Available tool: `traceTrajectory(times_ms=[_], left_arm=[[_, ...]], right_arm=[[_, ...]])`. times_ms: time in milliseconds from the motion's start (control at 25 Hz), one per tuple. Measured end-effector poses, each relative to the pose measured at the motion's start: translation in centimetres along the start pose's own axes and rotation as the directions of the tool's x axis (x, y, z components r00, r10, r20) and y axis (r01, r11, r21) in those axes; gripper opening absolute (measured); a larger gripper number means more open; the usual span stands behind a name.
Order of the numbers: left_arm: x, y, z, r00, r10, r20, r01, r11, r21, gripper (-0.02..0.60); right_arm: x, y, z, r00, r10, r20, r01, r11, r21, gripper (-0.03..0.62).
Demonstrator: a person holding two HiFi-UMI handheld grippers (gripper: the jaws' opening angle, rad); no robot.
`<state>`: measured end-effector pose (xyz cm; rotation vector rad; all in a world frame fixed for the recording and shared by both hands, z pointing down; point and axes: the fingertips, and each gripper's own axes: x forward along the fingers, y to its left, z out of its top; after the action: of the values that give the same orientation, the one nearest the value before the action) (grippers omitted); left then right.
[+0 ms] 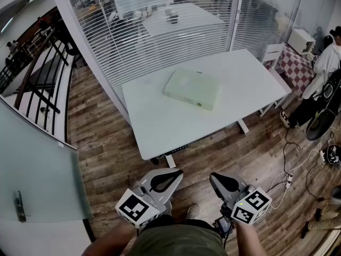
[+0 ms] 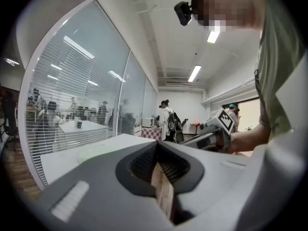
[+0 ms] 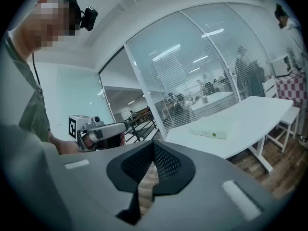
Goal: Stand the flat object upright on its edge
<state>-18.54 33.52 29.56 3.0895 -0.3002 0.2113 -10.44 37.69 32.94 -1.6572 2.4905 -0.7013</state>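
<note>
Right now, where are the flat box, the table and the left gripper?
flat box (image 1: pixel 192 88), head view, middle of its top
table (image 1: pixel 170 128), head view, bare near part
left gripper (image 1: pixel 173 176), head view, between fingertips

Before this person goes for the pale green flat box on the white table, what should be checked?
1. The pale green flat rectangular box lies flat, in full view: ok.
2. The white table is bare around it: ok.
3. The left gripper is empty: ok, jaws together on nothing.
4. The right gripper is empty: ok, the same.
5. Jaws open for a grasp: not ok, both shut.
6. Grippers at the box: not ok, both are short of the table's near edge.
</note>
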Motion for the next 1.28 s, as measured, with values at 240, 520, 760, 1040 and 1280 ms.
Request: traceTrajectory(times_ms=[240,520,760,1040,1280], left_arm=[[0.8,-0.3,-0.2,1.0,0.005,-0.018,-0.005,1.0,0.008,0.0],[1.9,-2.2,-0.1,1.0,0.01,-0.03,-0.011,1.0,-0.006,0.0],[2.6,-4.4,-1.2,0.998,0.018,-0.059,-0.018,1.0,0.007,0.0],[3.6,-6.5,-2.3,0.997,0.006,-0.082,-0.006,1.0,-0.001,0.0],[5.3,-6.6,-2.7,0.997,0.0,-0.078,-0.001,1.0,-0.015,0.0]], right_arm=[[-0.1,-0.5,0.5,1.0,0.015,-0.001,-0.015,1.0,-0.023,0.009],[-1.7,-1.1,-0.3,0.999,0.03,-0.043,-0.032,0.999,-0.041,0.009],[-4.4,-2.0,-1.6,0.999,0.0,-0.054,-0.006,0.994,-0.105,0.009],[-7.0,-3.8,-3.1,0.998,-0.031,-0.063,0.026,0.997,-0.072,0.009],[-8.3,-5.8,-3.1,0.996,-0.065,-0.064,0.06,0.996,-0.065,0.009]])
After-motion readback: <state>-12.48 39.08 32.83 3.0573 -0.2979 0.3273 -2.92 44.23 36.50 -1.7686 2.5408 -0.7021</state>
